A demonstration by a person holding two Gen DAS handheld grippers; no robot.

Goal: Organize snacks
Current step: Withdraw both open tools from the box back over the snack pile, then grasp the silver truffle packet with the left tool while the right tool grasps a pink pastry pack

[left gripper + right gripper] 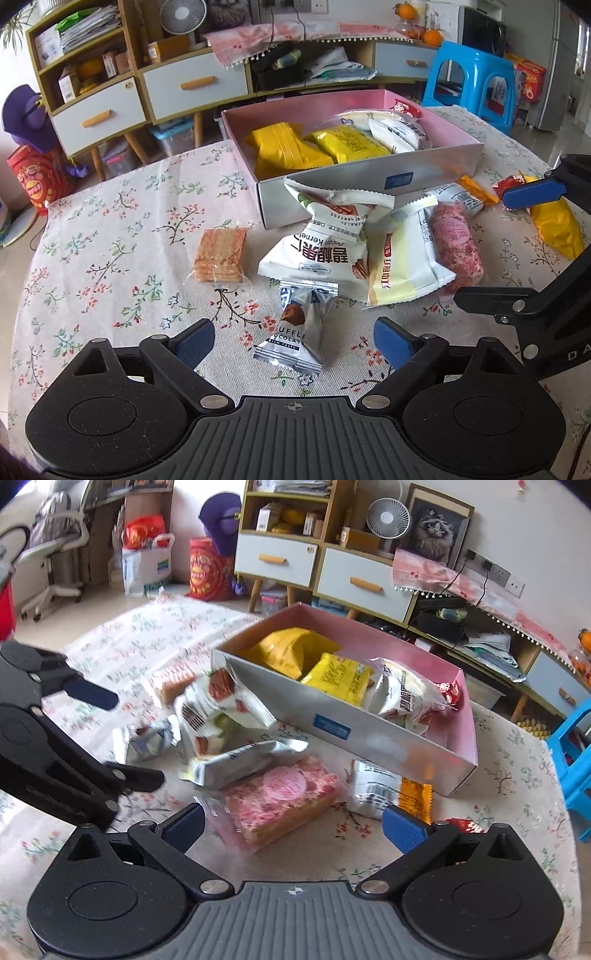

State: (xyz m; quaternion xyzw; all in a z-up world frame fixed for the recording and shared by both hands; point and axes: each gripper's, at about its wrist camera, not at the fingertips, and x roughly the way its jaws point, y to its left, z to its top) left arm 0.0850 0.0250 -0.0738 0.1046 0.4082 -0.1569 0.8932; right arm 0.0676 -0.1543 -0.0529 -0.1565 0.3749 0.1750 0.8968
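Note:
A pink-lined silver box (pixel 369 184) (pixel 369 734) sits on the floral tablecloth and holds yellow and white snack packs. Loose snacks lie in front of it: a truffle chocolate pack (pixel 295 328), a white pecan pack (pixel 325 254), a cracker pack (pixel 221 254), a cream pack (pixel 402 258) and a pink cake pack (pixel 456 240) (pixel 284 797). My left gripper (pixel 293 339) is open, its fingers either side of the truffle pack. My right gripper (pixel 293 825) is open, just in front of the pink cake pack. Each gripper shows in the other's view, the right (pixel 524 221) and the left (pixel 110 734).
A yellow pack (pixel 557 225), an orange pack (pixel 476 190) (pixel 415 797) and a red pack (pixel 463 825) lie at the right. A drawer cabinet (pixel 184 85) and a blue stool (pixel 476 81) stand beyond the table's far edge.

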